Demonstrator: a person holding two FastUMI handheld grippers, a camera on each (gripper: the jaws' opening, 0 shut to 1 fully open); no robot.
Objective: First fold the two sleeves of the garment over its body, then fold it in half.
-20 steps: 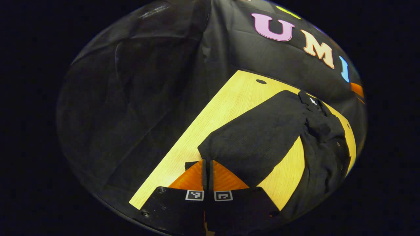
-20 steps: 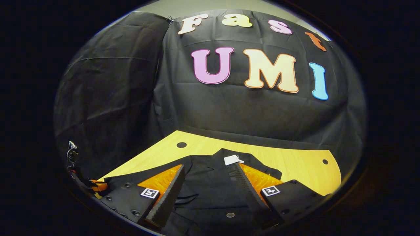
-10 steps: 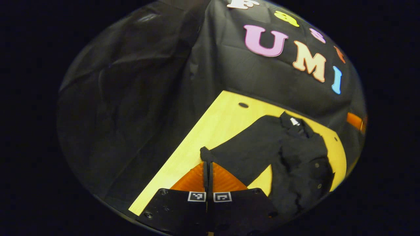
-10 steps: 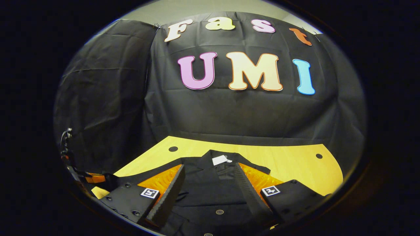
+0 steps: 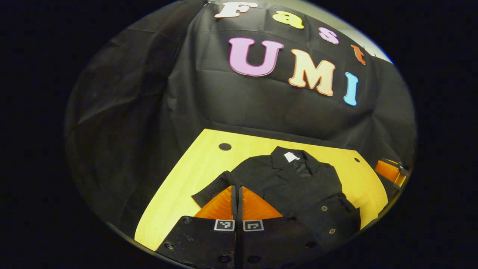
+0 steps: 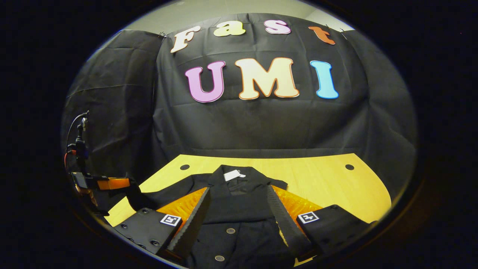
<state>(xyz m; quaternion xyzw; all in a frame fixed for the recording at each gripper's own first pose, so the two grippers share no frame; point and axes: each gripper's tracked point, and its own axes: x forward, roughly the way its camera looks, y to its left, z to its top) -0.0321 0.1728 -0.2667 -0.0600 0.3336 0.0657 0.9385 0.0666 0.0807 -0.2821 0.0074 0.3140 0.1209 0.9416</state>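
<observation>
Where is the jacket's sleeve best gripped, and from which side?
Near its cuff, from the outer side, tongs pointing toward the jacket body: the sleeve sticks out sideways over the table, and the left tongs are shut on it.

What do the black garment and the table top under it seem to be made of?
Garment: probably a thick woven or wool-like cloth, matte and slightly fuzzy, with small round buttons, seemingly metal or plastic. Table: light wood or wood-look laminate; fine straight grain lines and a smooth, faintly shiny surface.
</observation>
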